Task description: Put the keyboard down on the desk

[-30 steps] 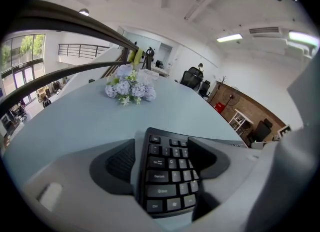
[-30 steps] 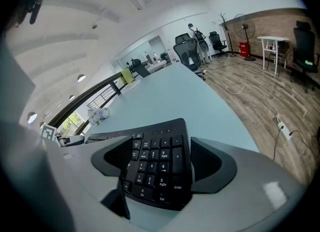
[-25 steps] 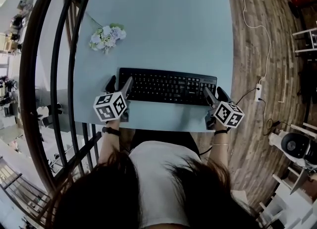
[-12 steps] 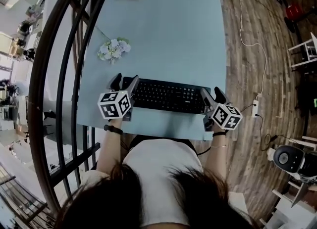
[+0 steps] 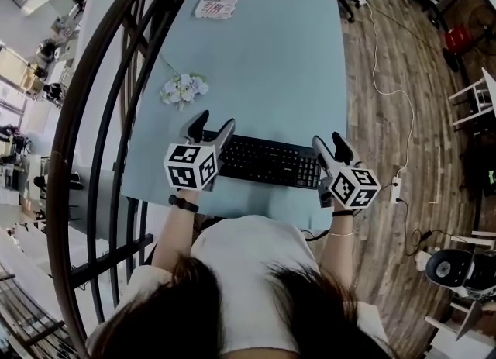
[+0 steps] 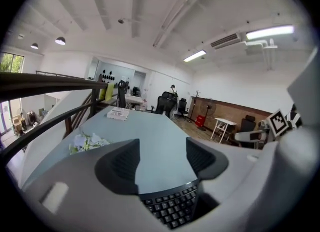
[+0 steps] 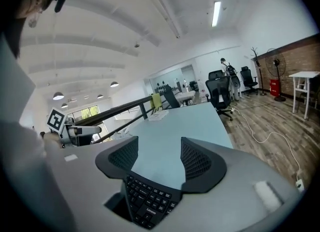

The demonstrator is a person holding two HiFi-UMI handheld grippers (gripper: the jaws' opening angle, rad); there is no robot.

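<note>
As the keyboard (image 5: 262,161) lies on the desk (image 5: 263,63) from 9 to 3 o'clock, the left gripper (image 5: 213,123) and right gripper (image 5: 328,142) flank its ends. Both are spread, empty.

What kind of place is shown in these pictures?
Probably an open-plan office: a long light-blue desk with a black keyboard on it, swivel office chairs at its far end, and a dark railing along one side.
</note>
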